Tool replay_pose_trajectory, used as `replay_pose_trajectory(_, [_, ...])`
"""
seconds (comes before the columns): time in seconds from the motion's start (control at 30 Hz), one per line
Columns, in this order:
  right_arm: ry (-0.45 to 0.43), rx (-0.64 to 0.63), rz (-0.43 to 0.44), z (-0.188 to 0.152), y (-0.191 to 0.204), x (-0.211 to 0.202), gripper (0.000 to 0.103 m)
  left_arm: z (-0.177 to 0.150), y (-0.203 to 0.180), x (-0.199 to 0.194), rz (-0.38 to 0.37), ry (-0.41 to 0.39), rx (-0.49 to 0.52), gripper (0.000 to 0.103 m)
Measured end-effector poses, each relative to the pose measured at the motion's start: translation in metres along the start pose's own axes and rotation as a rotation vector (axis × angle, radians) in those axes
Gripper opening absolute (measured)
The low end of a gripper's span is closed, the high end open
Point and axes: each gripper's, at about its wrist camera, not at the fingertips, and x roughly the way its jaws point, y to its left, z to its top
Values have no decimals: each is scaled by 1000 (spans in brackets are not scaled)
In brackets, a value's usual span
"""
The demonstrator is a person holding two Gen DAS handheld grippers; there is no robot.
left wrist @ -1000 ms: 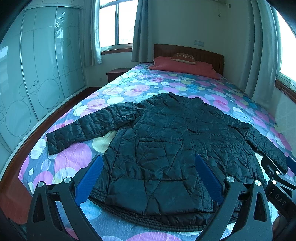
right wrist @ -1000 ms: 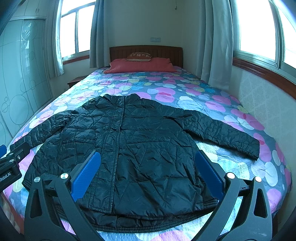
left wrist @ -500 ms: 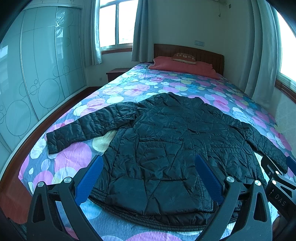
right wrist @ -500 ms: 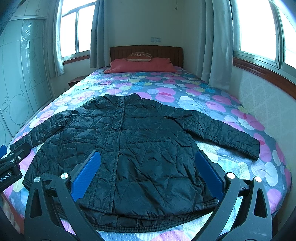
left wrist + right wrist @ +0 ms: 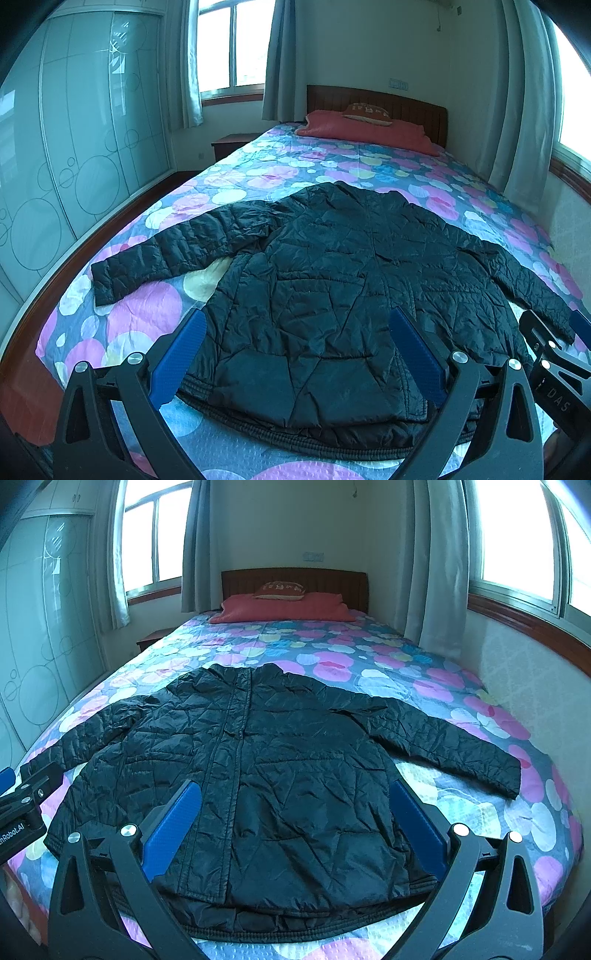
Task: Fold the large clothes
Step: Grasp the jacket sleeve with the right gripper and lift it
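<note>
A dark quilted puffer jacket [image 5: 332,280] lies flat on the bed, front up, zipper closed, both sleeves spread outward; it also fills the middle of the right wrist view [image 5: 273,775]. Its left sleeve [image 5: 166,254] reaches toward the bed's left edge, its right sleeve [image 5: 454,746] toward the wall side. My left gripper [image 5: 295,325] hovers open over the hem, blue pads wide apart, holding nothing. My right gripper [image 5: 293,797] is likewise open above the hem, empty. Each gripper shows at the edge of the other's view.
The bed [image 5: 280,173] has a spotted pink and blue cover, with a red pillow [image 5: 284,607] and wooden headboard at the far end. A glass wardrobe [image 5: 74,147] stands left across a strip of wooden floor. A wall with windows and curtains [image 5: 439,572] runs along the right.
</note>
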Motion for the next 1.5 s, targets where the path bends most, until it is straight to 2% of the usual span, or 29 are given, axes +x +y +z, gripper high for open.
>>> replay_pose_trajectory(0.2, [18, 1, 0, -1, 0, 9, 101, -9, 4, 15, -6, 23, -4, 98])
replay_pose_trajectory(0.4, [61, 22, -6, -2, -9, 30, 101, -7, 12, 47, 37, 65, -19, 98])
replay_pose_trajectory(0.5, [80, 59, -13, -1, -26, 46, 101, -3, 20, 67, 80, 77, -38, 98])
replay_pose_trajectory(0.63, [82, 150, -43, 2, -67, 68, 101, 2, 35, 101, 151, 104, -66, 98])
replay_pose_trajectory(0.7, [74, 235, -83, 3, -105, 81, 93, 3, 45, 118, 178, 124, -89, 98])
replay_pose_trajectory(0.73, [81, 272, -104, 2, -122, 87, 78, 4, 52, 127, 191, 138, -103, 98])
replay_pose_trajectory(0.77, [99, 330, -123, 1, -148, 95, 73, 4, 56, 135, 201, 148, -116, 98])
replay_pose_trajectory(0.83, [108, 426, -131, -3, -183, 104, 73, 3, 68, 149, 231, 167, -147, 98])
replay_pose_trajectory(0.97, [75, 708, -172, -27, -279, 117, 73, 1, 86, 172, 281, 201, -203, 98])
replay_pose_trajectory(1.03, [66, 813, -175, -41, -310, 124, 73, -1, 92, 179, 303, 215, -226, 98])
replay_pose_trajectory(1.17, [52, 963, -159, -63, -346, 141, 73, -7, 97, 192, 349, 237, -236, 98])
replay_pose_trajectory(1.3, [46, 1062, -144, -79, -365, 159, 73, -16, 98, 203, 383, 265, -227, 98])
replay_pose_trajectory(1.5, [-86, 1148, -170, -94, -381, 164, 73, -27, 100, 216, 393, 300, -239, 99])
